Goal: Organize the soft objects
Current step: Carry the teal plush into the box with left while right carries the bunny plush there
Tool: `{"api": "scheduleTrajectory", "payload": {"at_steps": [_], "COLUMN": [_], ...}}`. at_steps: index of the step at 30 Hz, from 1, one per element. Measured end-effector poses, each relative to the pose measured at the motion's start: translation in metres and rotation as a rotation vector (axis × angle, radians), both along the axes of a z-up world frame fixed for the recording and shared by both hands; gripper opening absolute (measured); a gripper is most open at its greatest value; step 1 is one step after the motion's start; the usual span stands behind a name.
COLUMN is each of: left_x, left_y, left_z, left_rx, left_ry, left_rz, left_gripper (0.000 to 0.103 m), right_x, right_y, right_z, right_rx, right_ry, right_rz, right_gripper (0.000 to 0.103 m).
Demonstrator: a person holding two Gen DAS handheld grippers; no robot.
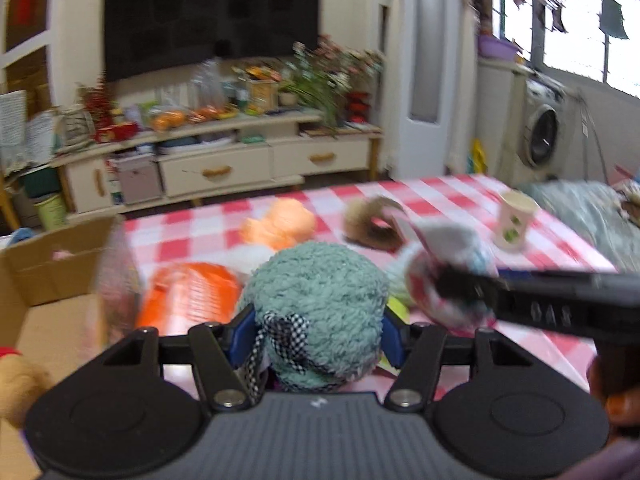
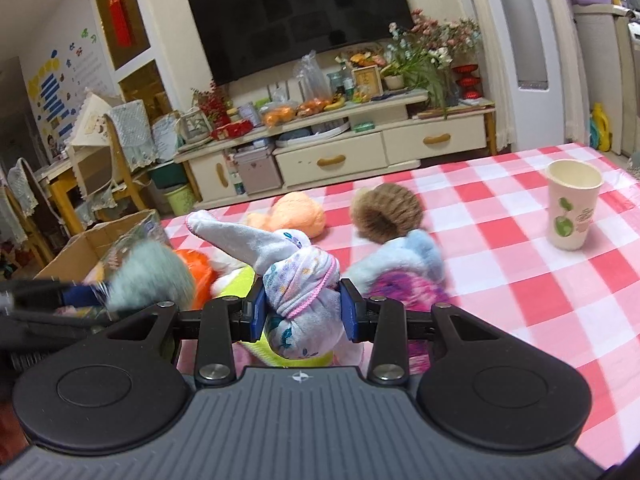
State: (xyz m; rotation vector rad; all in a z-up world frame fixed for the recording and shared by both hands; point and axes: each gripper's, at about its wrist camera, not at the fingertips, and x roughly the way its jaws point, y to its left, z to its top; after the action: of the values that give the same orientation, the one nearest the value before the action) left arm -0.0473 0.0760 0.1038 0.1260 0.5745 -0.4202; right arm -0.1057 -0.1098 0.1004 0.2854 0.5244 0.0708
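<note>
My left gripper (image 1: 319, 336) is shut on a teal fluffy plush (image 1: 320, 288) with a checked ribbon, lifted over the red-checked table (image 1: 460, 196). Both blue pads press its sides. My right gripper (image 2: 302, 312) is shut on a white floral cloth toy (image 2: 300, 276) with a long ear, held just right of the teal plush (image 2: 148, 276). In the left wrist view the right gripper (image 1: 452, 288) reaches in from the right with that cloth toy (image 1: 448, 248). On the table lie an orange plush (image 2: 296, 216), a brown furry toy (image 2: 388, 212) and a blue and purple plush (image 2: 404, 268).
An open cardboard box (image 1: 52, 264) stands off the table's left edge, with a tan plush (image 1: 16, 376) near it. An orange ribbed object (image 1: 188, 296) lies by the box. A paper cup (image 2: 572, 208) stands at the right. A TV cabinet (image 2: 332, 152) is beyond the table.
</note>
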Motion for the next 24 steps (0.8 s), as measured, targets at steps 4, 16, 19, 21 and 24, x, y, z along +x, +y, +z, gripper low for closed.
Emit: {"api": "scheduleTrajectory", "payload": {"at_steps": [4,16,19,21,24], "left_x": [0.003,0.02,0.027,0.031,0.038], "left_y": [0.025,0.092,0.108,0.119,0.135], "left_z": [0.012,0.03,0.031,0.031,0.029], "left_rx": [-0.021,-0.015,0.015,0.025,0.041], "left_ry": [-0.029,-0.106,-0.126,-0.125,-0.12], "left_rz": [0.08,0.343,0.422,0.47,0.536], "left_gripper": [0.061,0.062,0.062,0.062,0.062], "right_x": [0.008,0.047,0.06,0.066,0.076], "right_y": [0.014,0.064,0.079,0.088,0.105], "right_z": [0.003,0.025,0.028,0.028,0.027], "right_rx": [-0.002,0.022,0.028,0.028,0.03], "right_ry": [0.002,-0.037,-0.043,-0.045,-0.048], "right_rz": [0.042,0.194,0.235,0.258,0.29], "right_gripper": [0.046,0.046,0.046,0.046,0.046]}}
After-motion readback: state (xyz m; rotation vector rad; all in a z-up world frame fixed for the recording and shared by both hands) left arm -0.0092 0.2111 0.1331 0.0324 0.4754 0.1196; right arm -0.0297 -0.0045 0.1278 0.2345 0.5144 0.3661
